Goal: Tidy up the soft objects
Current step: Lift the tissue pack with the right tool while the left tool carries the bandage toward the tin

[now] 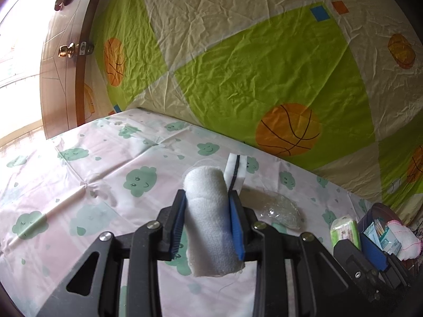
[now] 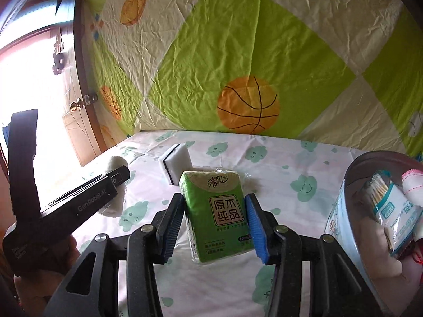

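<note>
The basketball-print sheet [image 1: 251,66], in green and cream panels with orange balls, hangs as the backdrop in both views. Below it lies the cloud-print cloth [image 1: 92,171], pale pink with green smiling clouds, which covers the work surface. A wooden door [image 1: 66,60] with a brass knob stands at the left edge.

A round tin [image 2: 341,211] sits at the right edge of the cloth. It holds a cotton swab packet [image 2: 388,206] with blue and white printing too small to read, and a white cloth with pink stitched edging [image 2: 412,182].

The left gripper [image 1: 207,211] has its blue-padded jaws closed against both sides of a white rolled cloth [image 1: 208,211], which stands tilted between them and projects above and below the pads. In the right wrist view, the body of this gripper carries the lettering "GenRobot.AI".

The right gripper [image 2: 215,222] has its jaws pressed against both sides of a green tissue pack [image 2: 216,211], held above the cloth. The label reads "清风" at the top and "原木纯品" in a framed panel; the smaller print below is not legible.

A white sponge with a dark layer [image 2: 177,163] stands on the cloth beyond both grippers. A clear plastic bag [image 1: 280,208] lies crumpled just right of the left gripper.
</note>
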`<move>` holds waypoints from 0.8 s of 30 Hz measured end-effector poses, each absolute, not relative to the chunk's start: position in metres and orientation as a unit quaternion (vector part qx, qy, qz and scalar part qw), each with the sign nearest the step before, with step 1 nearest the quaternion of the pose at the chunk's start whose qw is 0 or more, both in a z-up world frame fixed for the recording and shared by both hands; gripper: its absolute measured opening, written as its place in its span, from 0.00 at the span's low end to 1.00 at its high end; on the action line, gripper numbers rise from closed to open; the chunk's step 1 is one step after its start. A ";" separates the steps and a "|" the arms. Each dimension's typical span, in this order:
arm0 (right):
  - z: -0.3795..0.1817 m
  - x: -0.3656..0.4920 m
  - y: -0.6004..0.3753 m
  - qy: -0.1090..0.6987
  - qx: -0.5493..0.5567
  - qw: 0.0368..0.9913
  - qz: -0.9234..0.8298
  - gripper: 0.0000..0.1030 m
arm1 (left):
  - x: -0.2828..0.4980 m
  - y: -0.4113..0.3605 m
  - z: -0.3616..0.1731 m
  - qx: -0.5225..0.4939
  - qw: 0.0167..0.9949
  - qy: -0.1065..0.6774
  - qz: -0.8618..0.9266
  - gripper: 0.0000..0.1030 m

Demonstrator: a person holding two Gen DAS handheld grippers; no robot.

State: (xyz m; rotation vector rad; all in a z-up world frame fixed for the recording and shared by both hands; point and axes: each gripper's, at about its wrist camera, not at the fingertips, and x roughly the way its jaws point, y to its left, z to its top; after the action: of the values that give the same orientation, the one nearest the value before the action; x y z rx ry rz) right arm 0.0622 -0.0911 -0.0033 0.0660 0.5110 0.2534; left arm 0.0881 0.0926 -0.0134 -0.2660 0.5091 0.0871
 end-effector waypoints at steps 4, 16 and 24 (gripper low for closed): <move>0.006 0.042 -0.088 0.203 0.008 0.975 0.090 0.49 | 0.084 0.086 -0.009 -0.119 0.965 0.234 0.032 0.29; 0.023 0.003 -0.088 0.111 -0.062 0.992 0.026 0.49 | 0.074 0.079 0.001 -0.143 0.969 0.191 -0.057 0.29; 0.026 -0.013 -0.095 0.093 -0.079 0.992 0.013 0.49 | 0.068 0.067 0.003 -0.130 0.973 0.185 -0.056 0.29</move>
State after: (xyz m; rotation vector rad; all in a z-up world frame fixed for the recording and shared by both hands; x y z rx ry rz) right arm -0.0127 -0.0946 0.0256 -0.1577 0.1871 0.0259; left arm 0.0685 0.0671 0.0028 -0.2632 0.3728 -0.1128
